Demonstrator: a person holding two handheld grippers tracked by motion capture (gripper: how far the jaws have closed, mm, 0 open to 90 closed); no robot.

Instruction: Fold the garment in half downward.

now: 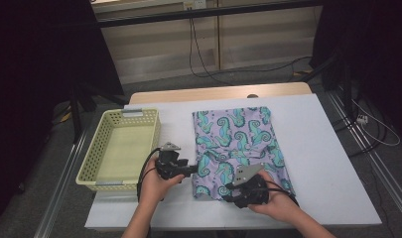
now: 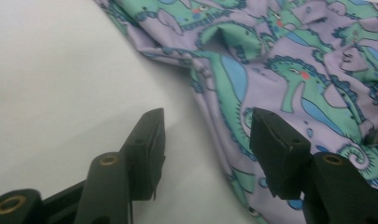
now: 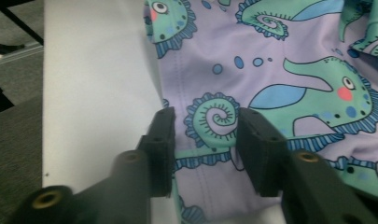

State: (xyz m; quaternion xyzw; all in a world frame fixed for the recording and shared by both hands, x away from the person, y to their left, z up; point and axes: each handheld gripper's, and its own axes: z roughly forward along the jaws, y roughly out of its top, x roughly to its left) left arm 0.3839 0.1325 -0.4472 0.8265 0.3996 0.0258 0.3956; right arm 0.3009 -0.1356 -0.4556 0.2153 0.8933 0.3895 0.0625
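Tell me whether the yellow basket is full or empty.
Empty. In the high view the yellow basket shows its bare floor from wall to wall, and the seahorse-print cloth lies beside it on the white table.

Your left gripper (image 1: 192,169) sits at the left edge of the seahorse-print cloth (image 1: 238,144), and your right gripper (image 1: 232,187) rests on the cloth's near edge. A yellow basket (image 1: 100,153) stands to the left on the white table (image 1: 317,163).

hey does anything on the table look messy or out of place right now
Nothing is spilled or damaged. The seahorse-print cloth is rumpled, with folds across its middle and a wavy left edge. The yellow basket sits slightly askew, jutting past the table's left edge. Both grippers hover open at the cloth's near edge.
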